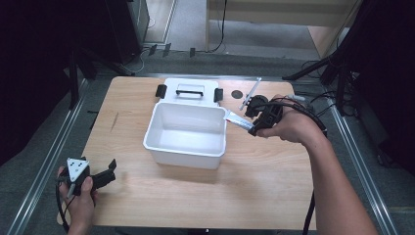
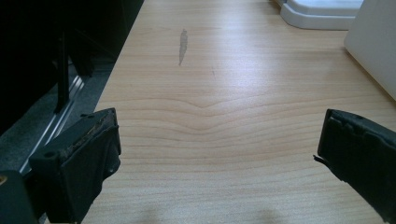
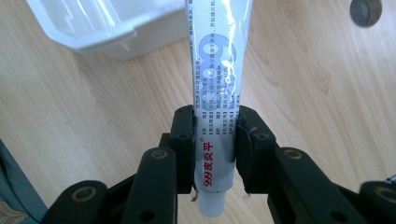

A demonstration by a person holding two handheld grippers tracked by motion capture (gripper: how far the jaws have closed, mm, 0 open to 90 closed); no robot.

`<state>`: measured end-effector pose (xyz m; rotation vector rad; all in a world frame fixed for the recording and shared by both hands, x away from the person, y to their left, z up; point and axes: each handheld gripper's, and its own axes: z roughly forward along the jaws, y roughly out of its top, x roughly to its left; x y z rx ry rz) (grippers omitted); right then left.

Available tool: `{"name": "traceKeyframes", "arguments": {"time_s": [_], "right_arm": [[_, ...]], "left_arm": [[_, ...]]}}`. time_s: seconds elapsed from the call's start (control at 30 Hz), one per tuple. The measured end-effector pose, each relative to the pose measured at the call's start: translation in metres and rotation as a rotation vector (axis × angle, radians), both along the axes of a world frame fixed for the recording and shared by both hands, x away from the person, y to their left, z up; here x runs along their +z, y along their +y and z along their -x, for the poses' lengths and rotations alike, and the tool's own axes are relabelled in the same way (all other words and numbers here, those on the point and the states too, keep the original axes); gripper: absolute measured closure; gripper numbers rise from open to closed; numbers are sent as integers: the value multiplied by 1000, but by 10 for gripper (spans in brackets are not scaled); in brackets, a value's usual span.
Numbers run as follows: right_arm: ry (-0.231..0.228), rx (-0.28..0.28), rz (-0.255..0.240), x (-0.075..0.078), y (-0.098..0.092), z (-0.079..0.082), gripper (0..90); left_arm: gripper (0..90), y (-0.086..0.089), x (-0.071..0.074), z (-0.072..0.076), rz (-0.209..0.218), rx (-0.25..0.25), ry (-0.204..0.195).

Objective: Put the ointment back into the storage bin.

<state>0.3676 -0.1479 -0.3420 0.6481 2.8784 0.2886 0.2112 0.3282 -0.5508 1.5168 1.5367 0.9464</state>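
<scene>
A white open box (image 1: 188, 134) stands in the middle of the wooden table, its lid (image 1: 188, 91) lying behind it. My right gripper (image 1: 255, 126) is shut on a white ointment tube (image 1: 237, 120) just right of the box's rim, the tube's flat end reaching toward the box. In the right gripper view the jaws clamp the tube (image 3: 217, 88) near its white cap, and the box's rim (image 3: 100, 35) shows at upper left. My left gripper (image 1: 108, 172) stands open near the table's front left corner, with bare wood between its fingers (image 2: 88, 154).
A thin syringe-like item (image 1: 249, 93) lies behind my right gripper. A dark round hole (image 1: 237, 94) sits in the table (image 1: 264, 181) beside the lid. Metal rails and dark stands run along both sides of the table.
</scene>
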Motion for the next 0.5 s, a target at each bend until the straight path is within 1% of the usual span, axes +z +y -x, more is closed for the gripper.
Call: {"name": "traceKeyframes", "arguments": {"time_s": [0.07, 0.13, 0.2, 0.4, 0.5], "right_arm": [[-10, 18, 2, 4, 4, -1, 717], [-16, 29, -8, 9, 8, -2, 717], [-22, 54, -17, 13, 13, -3, 717], [-29, 113, -21, 18, 29, -5, 717], [-31, 144, -13, 19, 39, -6, 717]], "left_arm": [[0, 0, 0, 0, 1, -1, 2], [0, 0, 0, 0, 1, -1, 2], [0, 0, 0, 0, 0, -1, 1], [0, 0, 0, 0, 3, -2, 0], [0, 0, 0, 0, 2, -3, 1]]}}
